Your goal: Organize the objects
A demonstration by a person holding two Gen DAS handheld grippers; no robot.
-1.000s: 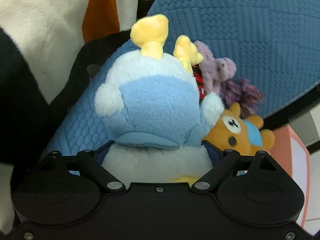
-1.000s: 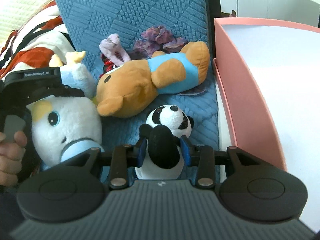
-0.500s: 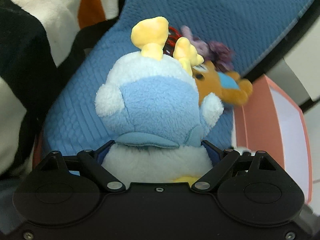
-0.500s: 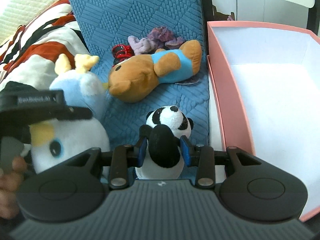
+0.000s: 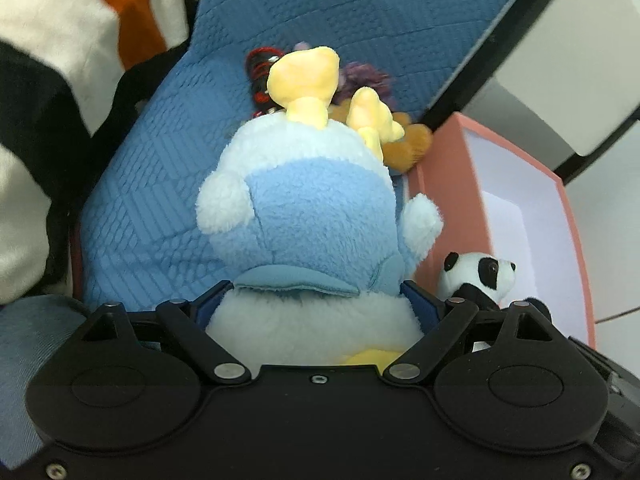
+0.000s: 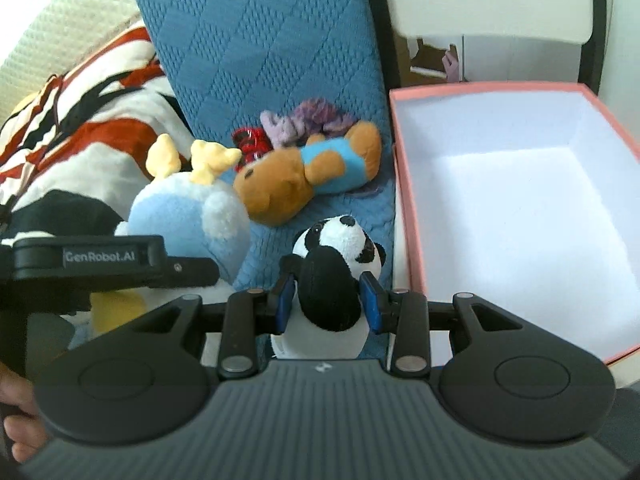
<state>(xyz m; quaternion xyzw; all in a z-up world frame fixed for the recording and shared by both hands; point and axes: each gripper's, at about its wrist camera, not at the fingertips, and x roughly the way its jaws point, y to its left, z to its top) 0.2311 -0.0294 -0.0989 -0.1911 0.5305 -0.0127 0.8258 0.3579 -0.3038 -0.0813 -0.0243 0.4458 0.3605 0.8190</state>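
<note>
A blue and white plush with yellow antlers (image 5: 312,216) fills the left wrist view. My left gripper (image 5: 316,300) is shut on its white body, the jaws closing a little tighter, and it hangs above the blue cushion (image 5: 168,184). My right gripper (image 6: 328,300) is shut on a small panda plush (image 6: 340,248) by its black body, held up beside the left wall of the open pink box (image 6: 404,184). The panda (image 5: 480,272) also shows at the right of the left wrist view, in front of the box (image 5: 444,184).
A brown bear in a blue shirt (image 6: 296,176), a purple plush (image 6: 308,118) and a red and black item (image 6: 250,140) lie on the blue quilted cushion (image 6: 260,40). A striped orange, black and white blanket (image 6: 100,112) is on the left. The box interior is white.
Both grippers have risen with their plush toys and shifted toward the pink box. More of the box interior now shows, and the panda has come into the left wrist view.
</note>
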